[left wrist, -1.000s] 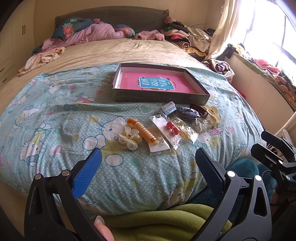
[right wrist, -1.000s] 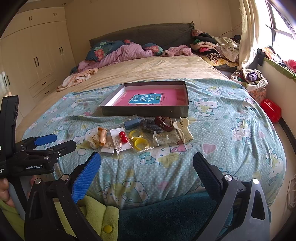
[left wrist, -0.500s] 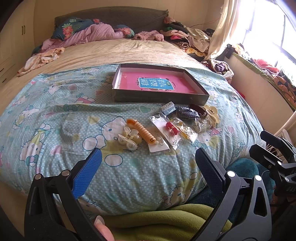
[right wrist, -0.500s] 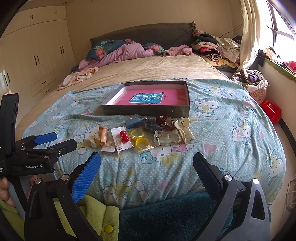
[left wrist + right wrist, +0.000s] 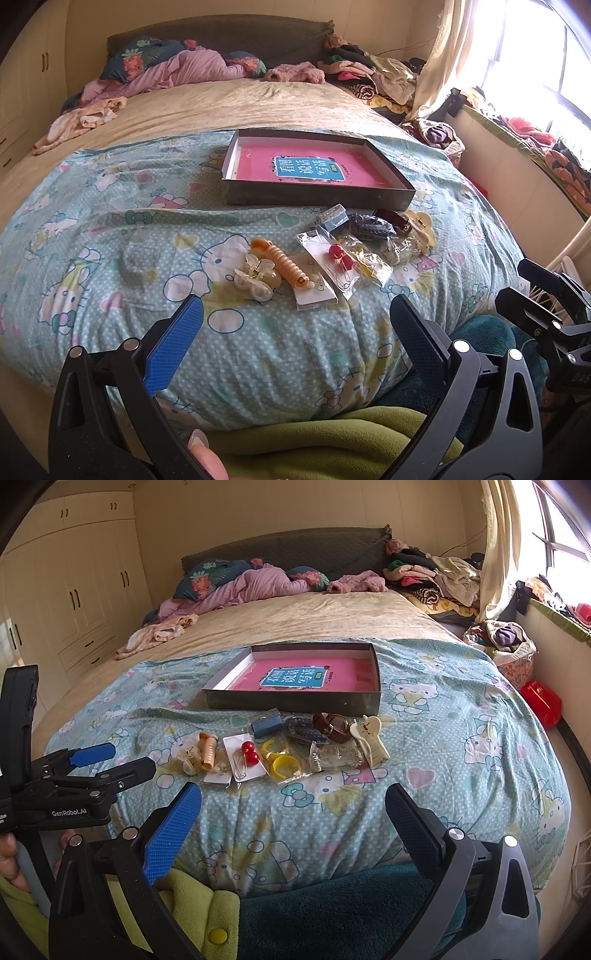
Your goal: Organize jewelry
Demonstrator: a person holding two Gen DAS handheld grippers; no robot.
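Jewelry (image 5: 284,751) lies clustered on the bed (image 5: 461,738) near its foot edge, just before the shallow box (image 5: 295,698). Both the left hand-held gripper (image 5: 295,332) and right hand-held gripper (image 5: 293,812) hover released off that edge, over bare quilt.

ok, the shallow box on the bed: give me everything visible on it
The box is a shallow, open rectangular tray, grey card by the look, with low walls and pale inner sides. Its floor is pink, with a teal label printed in Chinese characters. It holds nothing else. It lies flat on the cartoon-cat quilt, just beyond the row of jewelry, and nothing visibly touches it but the quilt. Both grippers hang open, well short of it.
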